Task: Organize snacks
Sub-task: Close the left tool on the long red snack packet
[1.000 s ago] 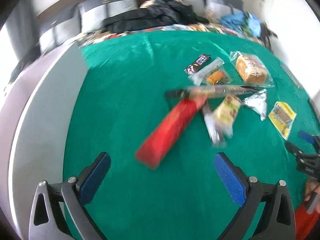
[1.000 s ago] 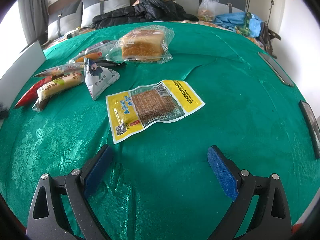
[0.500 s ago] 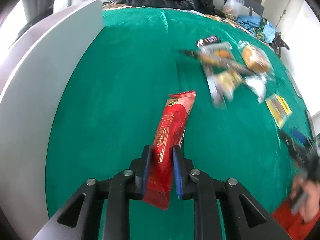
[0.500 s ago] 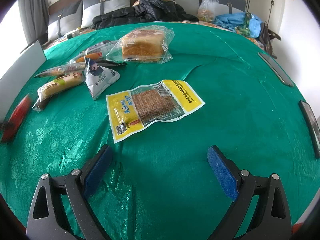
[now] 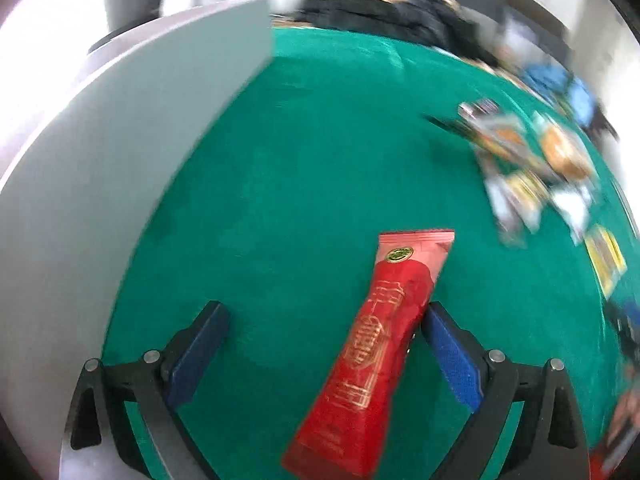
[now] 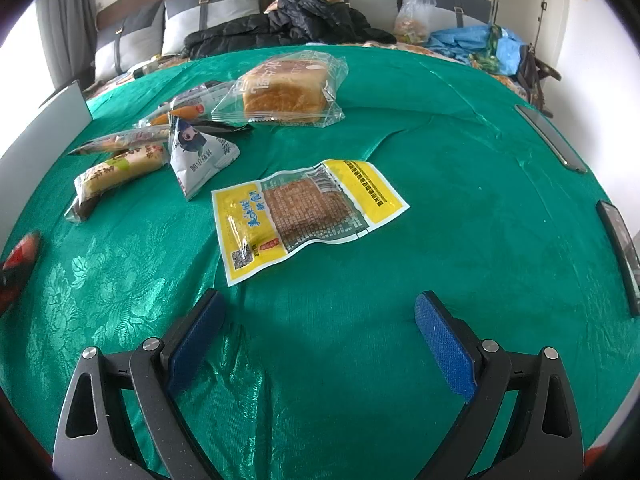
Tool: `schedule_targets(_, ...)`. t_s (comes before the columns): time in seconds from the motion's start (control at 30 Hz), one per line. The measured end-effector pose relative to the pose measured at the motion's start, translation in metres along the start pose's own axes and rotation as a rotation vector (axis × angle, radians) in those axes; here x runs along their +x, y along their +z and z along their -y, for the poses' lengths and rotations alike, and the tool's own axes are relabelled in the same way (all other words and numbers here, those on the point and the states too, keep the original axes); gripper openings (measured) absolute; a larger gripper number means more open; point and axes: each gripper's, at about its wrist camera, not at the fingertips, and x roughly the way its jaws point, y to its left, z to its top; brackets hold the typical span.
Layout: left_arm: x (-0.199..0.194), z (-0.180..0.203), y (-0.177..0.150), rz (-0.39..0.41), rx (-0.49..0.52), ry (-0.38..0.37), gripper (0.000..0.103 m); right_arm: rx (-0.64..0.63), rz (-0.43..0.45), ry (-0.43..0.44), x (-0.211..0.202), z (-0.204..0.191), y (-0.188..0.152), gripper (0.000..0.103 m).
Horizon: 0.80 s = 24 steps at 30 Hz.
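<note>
A green cloth (image 6: 460,184) covers the bed and carries every snack. A grey panel (image 5: 120,128) stands along its far left edge. The unsorted group sits mid-cloth: bagged bread (image 6: 286,90), yellow tofu packet (image 6: 304,212) and triangular pouch (image 6: 198,150), apparently awaiting sorting. The red snack packet (image 5: 376,352) lies apart near the panel, probably set there as a separate pile. Left gripper (image 5: 324,354): jaws opening, the packet between them against one pad, released. Right gripper (image 6: 318,340): jaws spread, empty, hovering near the tofu packet.
</note>
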Motion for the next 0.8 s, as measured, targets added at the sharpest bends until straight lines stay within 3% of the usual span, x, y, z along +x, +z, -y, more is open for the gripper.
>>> schedule_targets(0.1,0.007,0.001,-0.002,0.027,0.039,0.055,0.103,0.0,0.0,0.0,0.0,0.0,0.0,0.098)
schedule_targets(0.17,0.007,-0.002,-0.007,0.066,0.054,0.047,0.103,0.0,0.0,0.0,0.0,0.0,0.0,0.098)
schedule_targets(0.8,0.003,-0.008,-0.011,0.077,0.057,0.054,0.103,0.0,0.0,0.0,0.001,0.0,0.0,0.098)
